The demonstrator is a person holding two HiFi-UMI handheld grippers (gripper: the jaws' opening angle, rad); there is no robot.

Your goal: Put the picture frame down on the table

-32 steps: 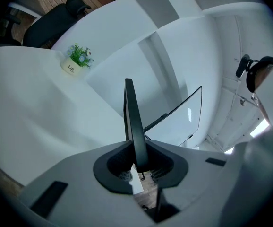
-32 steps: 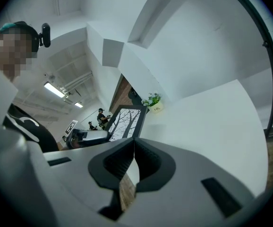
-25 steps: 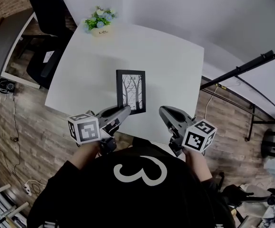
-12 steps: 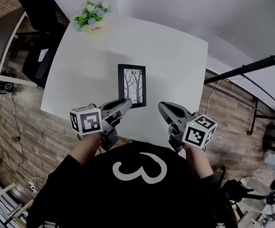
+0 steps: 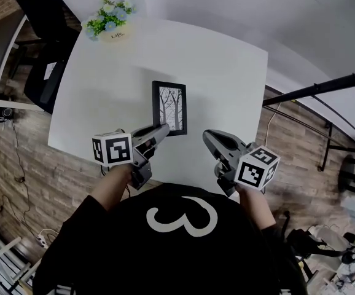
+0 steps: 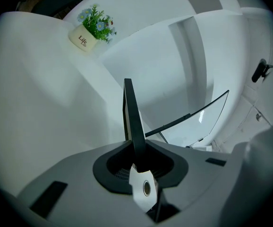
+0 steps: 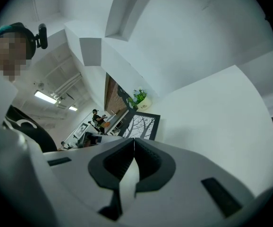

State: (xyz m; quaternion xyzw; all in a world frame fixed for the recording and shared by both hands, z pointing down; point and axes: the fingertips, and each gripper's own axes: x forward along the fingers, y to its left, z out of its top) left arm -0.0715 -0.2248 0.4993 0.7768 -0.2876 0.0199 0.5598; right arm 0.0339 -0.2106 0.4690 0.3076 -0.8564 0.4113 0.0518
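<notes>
The picture frame [image 5: 169,108] is black with a print of bare trees and sits over the near middle of the white table [image 5: 226,66]. My left gripper [image 5: 163,129] is shut on its near edge. In the left gripper view the picture frame [image 6: 132,119] shows edge-on, rising from between the closed jaws of the left gripper [image 6: 136,161]. I cannot tell whether it touches the tabletop. My right gripper [image 5: 207,135] hovers to the right of the frame, jaws shut on nothing. The right gripper view shows the right gripper [image 7: 133,148] with the frame's [image 7: 143,126] tree print just beyond its tips.
A small pot of flowers [image 5: 108,21] stands at the table's far left corner. A black chair [image 5: 45,82] is left of the table. A black stand's bar [image 5: 325,88] crosses the wooden floor on the right. The wall runs behind the table.
The left gripper stays shut on the frame throughout. Both grippers and the frame sit slightly higher in the head view; the table and plant have shifted left.
</notes>
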